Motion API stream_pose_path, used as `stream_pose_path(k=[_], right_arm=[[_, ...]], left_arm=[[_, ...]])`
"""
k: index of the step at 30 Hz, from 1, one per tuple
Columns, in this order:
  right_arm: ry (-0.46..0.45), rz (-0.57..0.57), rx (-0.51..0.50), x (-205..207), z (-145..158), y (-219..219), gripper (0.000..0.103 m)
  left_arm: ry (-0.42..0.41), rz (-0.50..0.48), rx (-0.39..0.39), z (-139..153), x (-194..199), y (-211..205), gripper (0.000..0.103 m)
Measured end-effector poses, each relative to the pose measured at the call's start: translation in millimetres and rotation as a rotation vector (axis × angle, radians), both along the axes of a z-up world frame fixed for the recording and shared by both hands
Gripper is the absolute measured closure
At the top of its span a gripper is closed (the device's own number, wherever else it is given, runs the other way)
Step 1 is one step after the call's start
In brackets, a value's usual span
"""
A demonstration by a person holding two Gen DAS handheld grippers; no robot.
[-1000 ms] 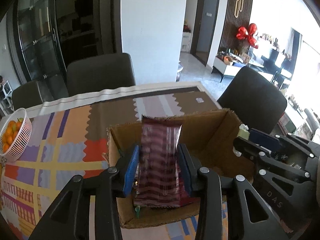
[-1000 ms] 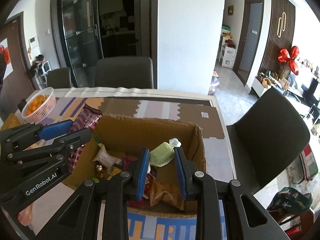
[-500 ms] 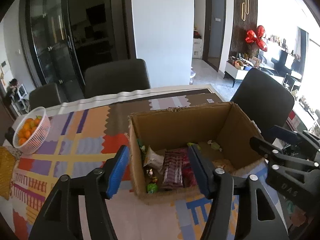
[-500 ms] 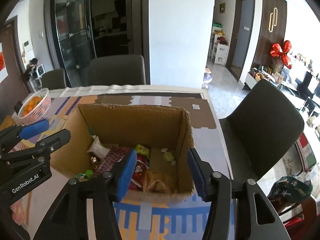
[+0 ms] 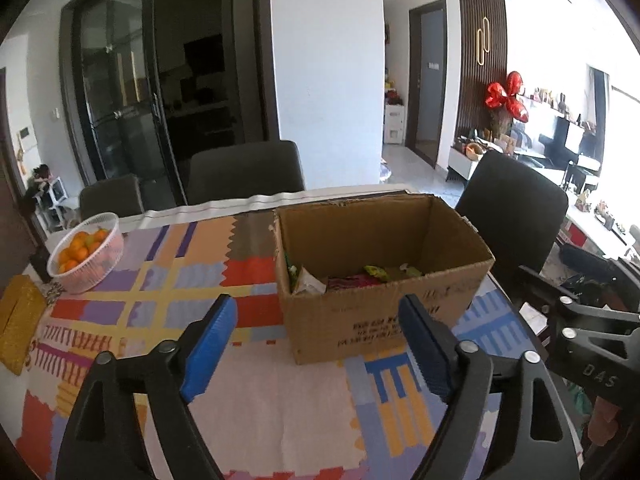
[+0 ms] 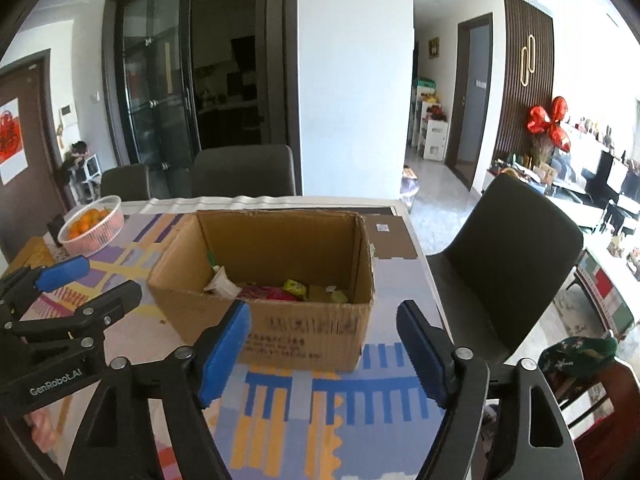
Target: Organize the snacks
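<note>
An open cardboard box (image 5: 384,312) stands on the patterned tablecloth, also in the right wrist view (image 6: 304,328). Several snack packets (image 5: 356,278) lie inside it, among them a red striped packet and a yellow-green one (image 6: 295,287). My left gripper (image 5: 320,340) is open and empty, held back from the box's near wall. My right gripper (image 6: 323,344) is open and empty, also in front of the box. Each gripper shows at the edge of the other's view.
A white basket of oranges (image 5: 86,252) sits at the table's far left, with a yellow pad (image 5: 18,328) beside it. Dark chairs stand behind the table (image 5: 246,174) and at its right (image 6: 516,248). The table's right edge is near the box.
Both grippers let go of their snacks into the box, opened wide, and pulled back and up from the box. The red striped packet and the green packet now lie inside.
</note>
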State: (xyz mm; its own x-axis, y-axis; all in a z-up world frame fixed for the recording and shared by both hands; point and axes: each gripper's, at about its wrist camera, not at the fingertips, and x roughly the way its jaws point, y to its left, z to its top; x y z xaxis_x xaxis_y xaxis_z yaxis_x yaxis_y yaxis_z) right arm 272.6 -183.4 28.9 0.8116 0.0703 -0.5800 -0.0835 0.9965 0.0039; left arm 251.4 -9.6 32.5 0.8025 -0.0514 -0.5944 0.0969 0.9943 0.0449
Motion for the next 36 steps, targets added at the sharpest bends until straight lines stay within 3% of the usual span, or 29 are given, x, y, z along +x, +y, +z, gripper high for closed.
stream_pose_path(k=[6, 14, 18, 36], right_arm=[[-0.075, -0.015, 0.002, -44, 3, 0, 0.019], [-0.105, -0.048, 0.02, -84, 1, -11, 0.017], [-0.124, -0.078, 0.008, -104, 0, -12, 0.017], [-0.133, -0.076, 0.009, -167, -4, -18, 0.013]], left_arm=[[-0.071, 0.001, 0.026, 6, -41, -2, 0.01], [-0.143, 0.011, 0.03, 10, -84, -4, 0.004], [-0.14, 0.016, -0.003, 7, -101, 1, 0.003], [-0.151, -0.024, -0.01, 12, -154, -2, 0.0]])
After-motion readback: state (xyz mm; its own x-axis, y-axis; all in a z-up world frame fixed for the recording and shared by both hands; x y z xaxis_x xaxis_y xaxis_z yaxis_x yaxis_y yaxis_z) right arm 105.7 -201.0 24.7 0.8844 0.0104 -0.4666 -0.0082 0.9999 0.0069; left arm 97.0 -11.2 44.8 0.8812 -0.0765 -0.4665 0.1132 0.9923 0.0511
